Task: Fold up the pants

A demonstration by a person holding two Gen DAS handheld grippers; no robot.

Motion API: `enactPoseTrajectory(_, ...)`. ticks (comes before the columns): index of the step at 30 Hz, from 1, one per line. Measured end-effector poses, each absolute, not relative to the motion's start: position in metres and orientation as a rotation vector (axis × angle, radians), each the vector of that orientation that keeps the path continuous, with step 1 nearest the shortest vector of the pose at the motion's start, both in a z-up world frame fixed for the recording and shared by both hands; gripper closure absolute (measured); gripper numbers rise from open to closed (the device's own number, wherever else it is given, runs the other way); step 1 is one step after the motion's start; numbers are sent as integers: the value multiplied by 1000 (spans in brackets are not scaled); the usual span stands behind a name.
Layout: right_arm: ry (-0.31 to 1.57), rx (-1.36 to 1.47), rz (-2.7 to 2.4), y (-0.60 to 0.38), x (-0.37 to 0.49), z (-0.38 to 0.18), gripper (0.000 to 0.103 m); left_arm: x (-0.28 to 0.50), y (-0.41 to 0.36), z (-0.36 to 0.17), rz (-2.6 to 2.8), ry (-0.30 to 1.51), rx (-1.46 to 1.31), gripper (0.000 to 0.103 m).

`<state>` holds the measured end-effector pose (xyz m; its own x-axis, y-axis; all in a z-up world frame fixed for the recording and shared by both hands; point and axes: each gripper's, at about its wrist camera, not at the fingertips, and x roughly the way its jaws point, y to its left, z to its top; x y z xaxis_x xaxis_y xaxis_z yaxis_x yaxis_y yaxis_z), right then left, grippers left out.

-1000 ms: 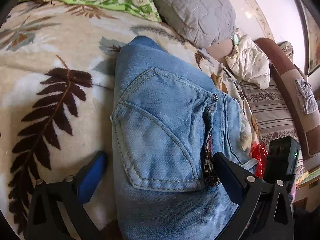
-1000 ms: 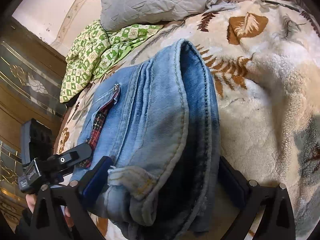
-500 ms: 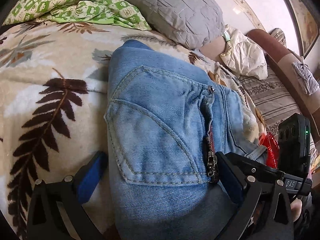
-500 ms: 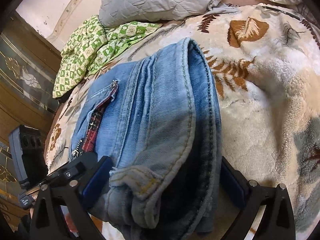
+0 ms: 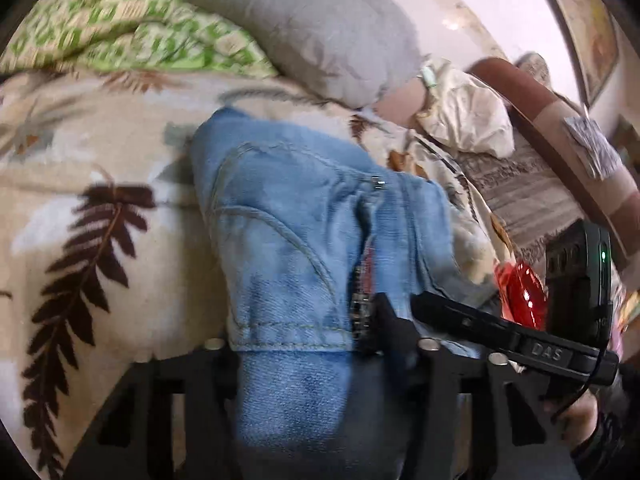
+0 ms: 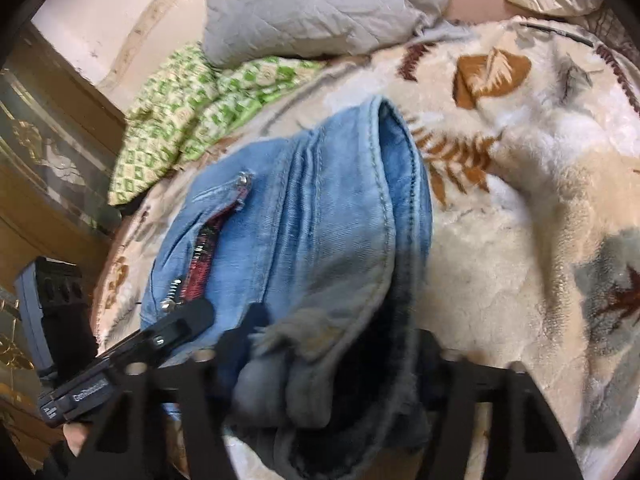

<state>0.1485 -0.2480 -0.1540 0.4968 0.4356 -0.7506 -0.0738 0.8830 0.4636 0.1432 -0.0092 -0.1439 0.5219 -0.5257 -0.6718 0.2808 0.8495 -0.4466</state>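
Pants (image 5: 288, 240), light denim and already doubled into a bundle, are lying on the leaf-print blanket (image 5: 80, 208) as I am closing both tools on the near end: left gripper (image 5: 304, 344) and right gripper (image 6: 332, 352) half shut, cloth between each. Next, I judge, comes lifting evenly to fold again.

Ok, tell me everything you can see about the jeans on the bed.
The jeans are light-blue washed denim, folded into a thick bundle on the leaf-print fleece blanket. A curved stitched pocket faces up, beside an open zipper showing red plaid lining. The stacked, stitched edges show on the right-wrist side, with a frayed corner. The left tool and right tool are closing on the near end, denim between the jaws.
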Motion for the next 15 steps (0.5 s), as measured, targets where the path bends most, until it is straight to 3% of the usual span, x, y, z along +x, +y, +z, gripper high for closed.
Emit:
enactPoseTrajectory(9,913,371,330,-243,127,-137,57,129,-3,-133,-515,833,-328,61)
enactPoseTrajectory(15,817,380,353,-243,119,-105,61,127,-6,-87,-548,720,-265,64)
